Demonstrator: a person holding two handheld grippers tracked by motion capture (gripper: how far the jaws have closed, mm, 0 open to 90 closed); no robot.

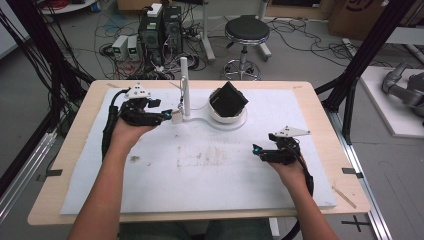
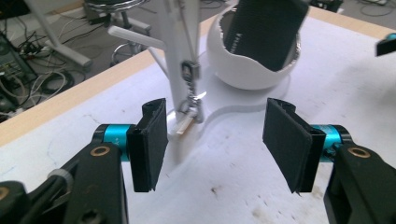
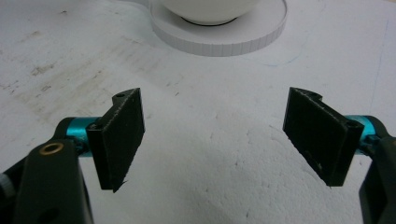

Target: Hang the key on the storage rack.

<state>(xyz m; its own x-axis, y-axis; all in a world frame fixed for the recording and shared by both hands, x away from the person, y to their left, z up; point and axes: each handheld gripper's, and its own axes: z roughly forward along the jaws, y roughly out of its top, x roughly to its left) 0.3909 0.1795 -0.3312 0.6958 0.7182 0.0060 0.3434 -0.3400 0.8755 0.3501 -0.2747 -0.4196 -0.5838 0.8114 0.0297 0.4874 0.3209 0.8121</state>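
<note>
Each black gripper, left gripper (image 1: 167, 116) and right gripper (image 1: 256, 150), is fitted with flat black pads (image 2: 148, 142), cyan collars, brass bushings, a grey triangular plate and a black cable.

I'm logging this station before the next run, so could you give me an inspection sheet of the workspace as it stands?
Surface: white mat on wooden table, brownish stains mid-mat.
Job's things: white bowl holding black block; white post with hanging chain and tag.
Clutter: nothing seen on the mat.
Grippers: left gripper open, facing the post; right gripper open over bare mat.
Cables: black cable from each gripper; tangled wires on floor.
Surroundings: stool, computer towers.
</note>
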